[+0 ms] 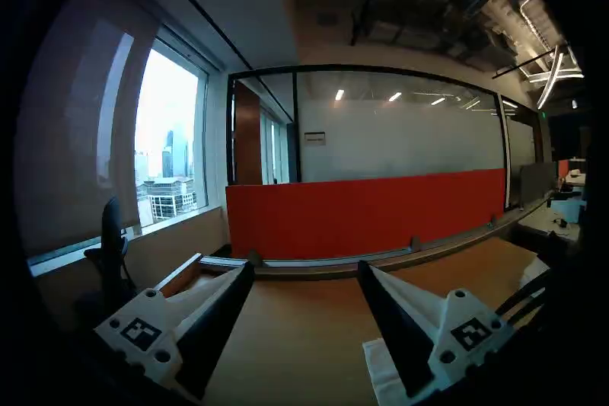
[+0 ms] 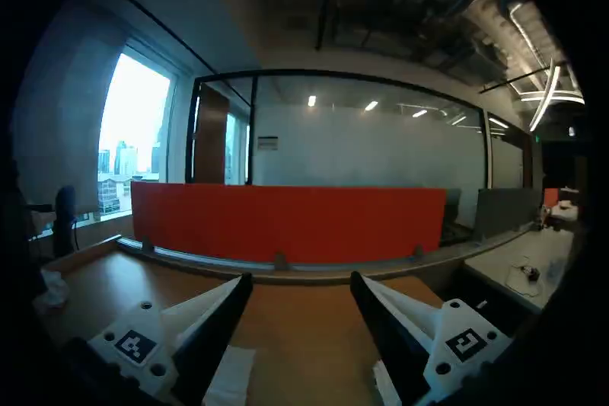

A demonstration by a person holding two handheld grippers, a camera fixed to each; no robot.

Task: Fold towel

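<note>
In the left gripper view my left gripper [image 1: 304,273] is open above the brown desk [image 1: 304,330], nothing between its fingers. A white towel [image 1: 378,368] peeks out at the bottom edge, beside and under the right finger. In the right gripper view my right gripper [image 2: 301,280] is also open over the desk [image 2: 304,337]. Pieces of the white towel [image 2: 232,375] lie at the bottom edge beside the left finger, and a small white strip [image 2: 383,379] shows by the right finger. Most of the towel is hidden below both views.
A red partition [image 1: 365,215] [image 2: 289,223] runs along the desk's far edge with a glass wall behind. A window [image 1: 164,151] and a dark chair [image 1: 113,254] are on the left. A crumpled white cloth [image 2: 52,288] lies at the desk's far left. Another desk [image 2: 525,261] stands at right.
</note>
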